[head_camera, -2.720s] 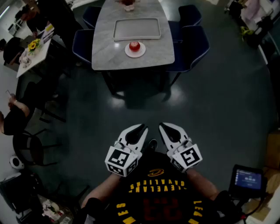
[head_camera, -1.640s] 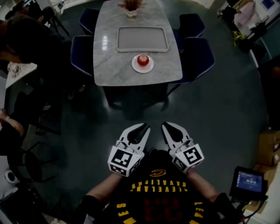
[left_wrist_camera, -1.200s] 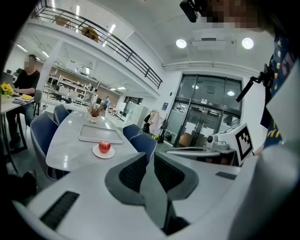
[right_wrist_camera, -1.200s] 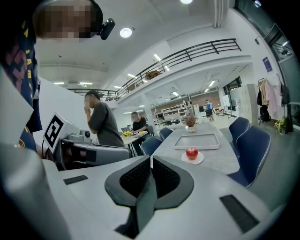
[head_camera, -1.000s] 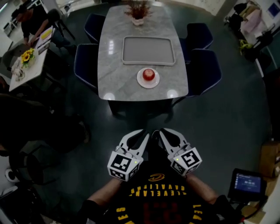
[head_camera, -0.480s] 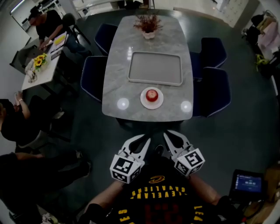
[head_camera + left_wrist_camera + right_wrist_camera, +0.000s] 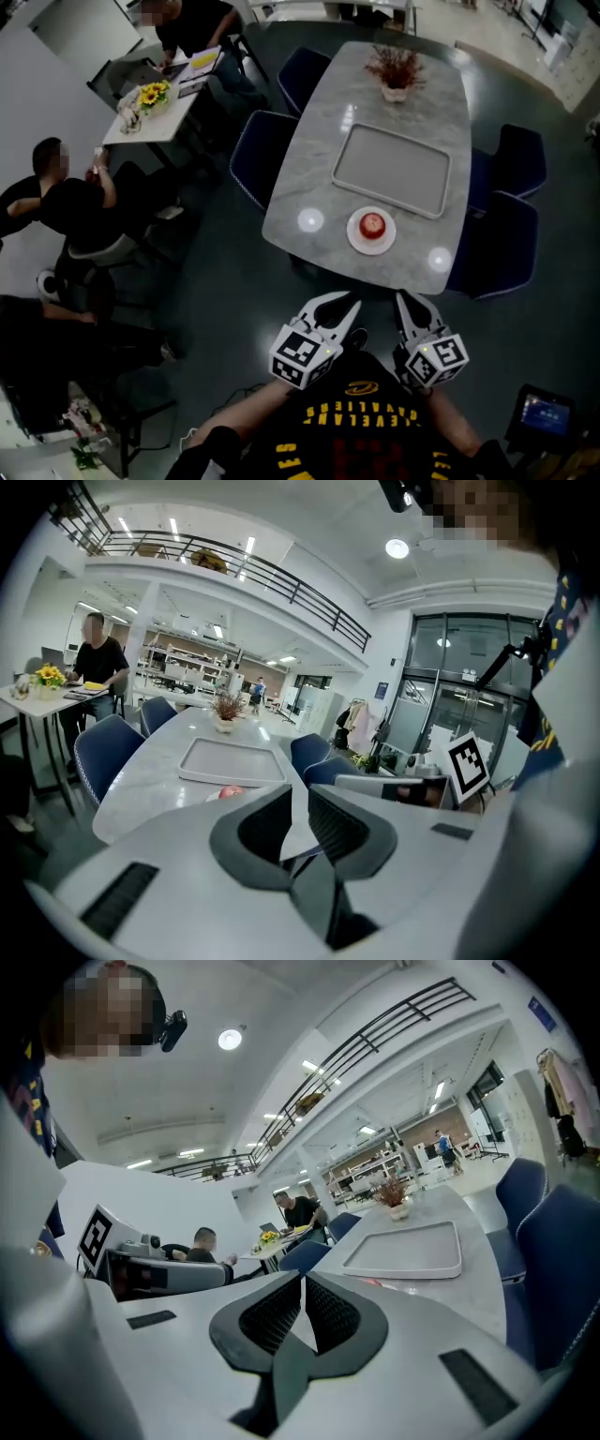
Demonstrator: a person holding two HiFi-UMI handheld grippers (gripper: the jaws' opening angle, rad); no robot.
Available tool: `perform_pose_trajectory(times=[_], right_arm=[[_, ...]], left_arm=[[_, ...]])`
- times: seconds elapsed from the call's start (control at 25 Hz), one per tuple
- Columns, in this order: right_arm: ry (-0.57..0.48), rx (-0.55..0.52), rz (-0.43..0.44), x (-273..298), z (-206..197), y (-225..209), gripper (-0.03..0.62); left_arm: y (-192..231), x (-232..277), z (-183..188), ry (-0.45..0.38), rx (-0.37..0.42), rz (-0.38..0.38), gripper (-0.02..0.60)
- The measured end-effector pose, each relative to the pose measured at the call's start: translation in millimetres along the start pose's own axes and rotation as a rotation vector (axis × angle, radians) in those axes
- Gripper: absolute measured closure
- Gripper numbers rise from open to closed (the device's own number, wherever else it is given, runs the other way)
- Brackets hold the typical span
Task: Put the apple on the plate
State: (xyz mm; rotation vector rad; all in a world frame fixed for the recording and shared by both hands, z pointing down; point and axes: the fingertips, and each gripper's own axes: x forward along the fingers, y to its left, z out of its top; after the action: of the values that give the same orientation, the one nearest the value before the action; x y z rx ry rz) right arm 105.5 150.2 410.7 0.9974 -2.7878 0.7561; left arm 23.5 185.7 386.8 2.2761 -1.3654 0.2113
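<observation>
At the far left a seated person (image 7: pixel 66 202) faces a small side table (image 7: pixel 141 127) bearing sunflowers (image 7: pixel 150 94). To the right of them stands a grey marble tabletop (image 7: pixel 309 187) with blue chairs (image 7: pixel 258 155) along both sides. On it a potted plant (image 7: pixel 395 70) sits at the far end and an empty tray (image 7: pixel 392 169) lies in the middle. The apple (image 7: pixel 372 224) sits on the plate (image 7: pixel 354 239), near the tabletop's near edge.

Below that edge, short of the tabletop, the left tongs (image 7: pixel 339 305) are held slightly spread, with a clear gap and nothing between the jaws. The right tongs (image 7: pixel 415 305) are just beside them and are pressed together but for a thin slit, also empty. Both point toward the tabletop, apart from the apple and plate. A small lit screen (image 7: pixel 544 412) shows at the lower right.
</observation>
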Motion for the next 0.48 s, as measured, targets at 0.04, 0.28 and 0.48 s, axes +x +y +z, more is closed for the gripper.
perform_pose_trajectory(times=[0.04, 0.28, 0.48], right_arm=[[0.004, 0.0, 0.013, 3.1, 0.4, -0.5, 0.588], [0.027, -0.001, 0.067, 24.7, -1.0, 0.6, 0.588], [0.039, 0.006, 0.038, 38.1, -3.3, -14.7, 0.588]], left_arm=[[2.0, -0.1, 1.6, -0.003, -0.004, 0.015, 0.525], [18.4, 2.3, -5.4, 0.007, -0.043, 0.06, 0.525], [31.0, 21.4, -3.0, 0.016, -0.056, 0.027, 0.525]])
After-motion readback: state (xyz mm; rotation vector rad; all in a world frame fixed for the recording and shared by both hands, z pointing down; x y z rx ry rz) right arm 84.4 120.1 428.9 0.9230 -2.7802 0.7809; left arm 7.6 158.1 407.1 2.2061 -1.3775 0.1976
